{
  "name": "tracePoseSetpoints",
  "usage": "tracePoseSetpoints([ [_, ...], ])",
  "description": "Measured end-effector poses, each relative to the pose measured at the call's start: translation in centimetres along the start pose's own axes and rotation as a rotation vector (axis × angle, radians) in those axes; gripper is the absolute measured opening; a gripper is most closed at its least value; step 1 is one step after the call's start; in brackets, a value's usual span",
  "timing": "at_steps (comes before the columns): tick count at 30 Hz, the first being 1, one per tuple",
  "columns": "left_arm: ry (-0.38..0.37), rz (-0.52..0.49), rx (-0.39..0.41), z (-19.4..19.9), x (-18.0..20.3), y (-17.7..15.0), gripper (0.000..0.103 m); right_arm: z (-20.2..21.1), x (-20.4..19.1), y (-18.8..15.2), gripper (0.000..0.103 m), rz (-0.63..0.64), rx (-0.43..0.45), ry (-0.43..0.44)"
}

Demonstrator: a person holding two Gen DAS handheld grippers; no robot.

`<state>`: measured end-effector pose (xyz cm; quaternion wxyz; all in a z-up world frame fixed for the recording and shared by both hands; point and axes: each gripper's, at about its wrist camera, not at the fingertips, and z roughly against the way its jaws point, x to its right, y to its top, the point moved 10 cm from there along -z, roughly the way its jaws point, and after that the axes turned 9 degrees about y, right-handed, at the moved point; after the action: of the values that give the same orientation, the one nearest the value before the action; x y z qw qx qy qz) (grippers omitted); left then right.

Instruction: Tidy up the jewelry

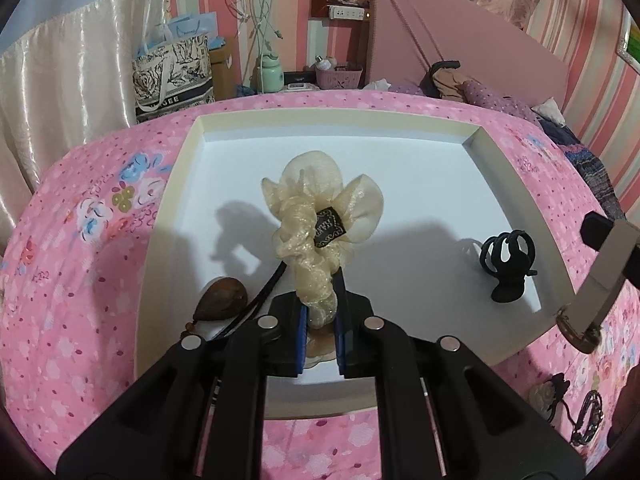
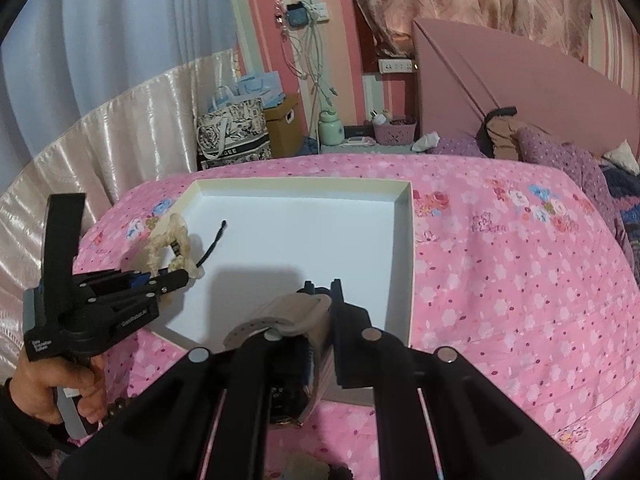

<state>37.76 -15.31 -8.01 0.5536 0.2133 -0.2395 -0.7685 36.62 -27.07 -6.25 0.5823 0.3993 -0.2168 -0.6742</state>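
Note:
A white shallow tray (image 1: 336, 128) lies on the pink floral bedspread. My left gripper (image 1: 322, 312) is shut on a beige organza scrunchie (image 1: 320, 208) and holds it just over the tray's near part. In the tray lie a brown teardrop pendant on a black cord (image 1: 222, 300) at the left and a black claw hair clip (image 1: 508, 264) at the right. My right gripper (image 2: 320, 292) is shut on a grey-beige watch strap (image 2: 280, 320) over the tray's near edge; the strap also shows in the left wrist view (image 1: 604, 280). The left gripper also shows in the right wrist view (image 2: 176, 276).
Dark bracelets (image 1: 588, 416) lie on the bedspread to the right of the tray. A pink headboard (image 2: 520, 80), purple pillows (image 2: 560, 156), a printed tote bag (image 1: 172, 76) and a bedside shelf with a pink basket (image 1: 340, 76) stand beyond the bed.

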Motion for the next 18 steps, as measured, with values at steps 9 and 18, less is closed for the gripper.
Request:
tracePoseSetpoints([
  [9, -0.011, -0.024, -0.046, -1.4, 1.2, -1.4, 0.013, -3.0, 1.1, -0.9, 0.008, -0.021, -0.059, -0.025],
  [18, 0.007, -0.025, -0.051, -1.9, 1.0, -2.4, 0.061, -4.2, 1.4, -1.1, 0.012, -0.01, -0.096, -0.039],
])
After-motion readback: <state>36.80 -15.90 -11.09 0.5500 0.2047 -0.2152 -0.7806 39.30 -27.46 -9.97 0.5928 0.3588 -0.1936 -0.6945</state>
